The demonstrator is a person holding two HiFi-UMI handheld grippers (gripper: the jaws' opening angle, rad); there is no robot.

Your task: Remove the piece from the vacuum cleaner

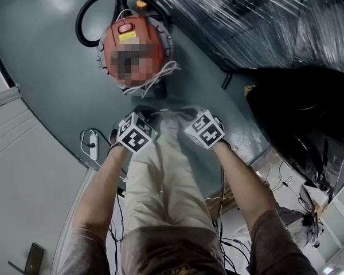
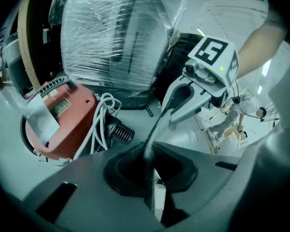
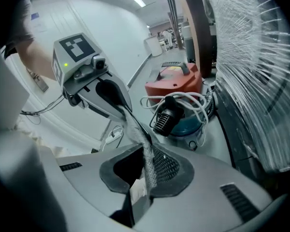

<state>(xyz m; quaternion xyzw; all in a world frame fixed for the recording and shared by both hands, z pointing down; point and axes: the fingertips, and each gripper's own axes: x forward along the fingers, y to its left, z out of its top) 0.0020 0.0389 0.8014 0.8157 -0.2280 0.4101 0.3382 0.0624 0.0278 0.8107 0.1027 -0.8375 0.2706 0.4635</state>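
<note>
The left tool (image 2: 149, 158) is clenched on one end of a thin grey mesh strip (image 3: 137, 134). The strip runs taut across the short gap to the right tool (image 3: 146, 168), which is clenched on the other end. The two tools hang close together above the person's legs. The vacuum (image 1: 116, 44) stands on the floor (image 1: 57, 96) ahead of both tools and well apart from them, slightly toward the left tool's side, with a white cord (image 1: 160, 76) looped on the side facing them. The strip touches nothing but the pads, so it looks to be the piece, already free of the vacuum. To finish well, move both tools together so the tension stays even; mesh this thin would likely tear or slip if one side pulls harder. Carry it level, away from the cord, and release one end only once the other grip is sure.
</note>
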